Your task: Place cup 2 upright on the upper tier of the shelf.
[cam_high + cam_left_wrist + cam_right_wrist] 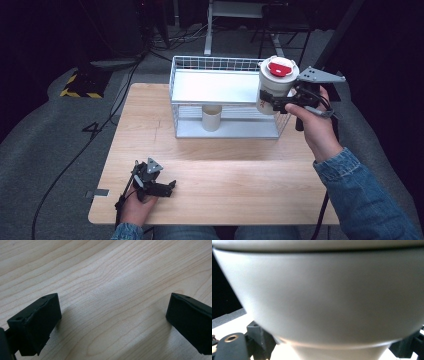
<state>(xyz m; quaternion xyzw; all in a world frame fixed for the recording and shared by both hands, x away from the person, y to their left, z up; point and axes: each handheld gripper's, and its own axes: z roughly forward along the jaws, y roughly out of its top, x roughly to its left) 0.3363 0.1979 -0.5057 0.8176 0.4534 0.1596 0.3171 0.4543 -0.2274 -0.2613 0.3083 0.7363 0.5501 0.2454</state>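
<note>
A white paper cup with a white lid and red stopper (275,82) hangs in the air at the right end of the white wire rack (176,95), level with its top shelf. My right gripper (276,104) is shut on the cup's side, and the cup's wall (327,295) looms close in the right gripper view. A second, plain cup (211,117) stands on the rack's lower shelf. My left gripper (167,188) rests low over the wooden table (107,277) near its front left, jaws wide apart with only bare wood between them.
The rack stands at the back middle of the table (220,165). Cables (75,155) trail over the grey floor at the left. A yellow-black marked base (82,85) sits at the far left, and chair legs (272,30) stand behind the rack.
</note>
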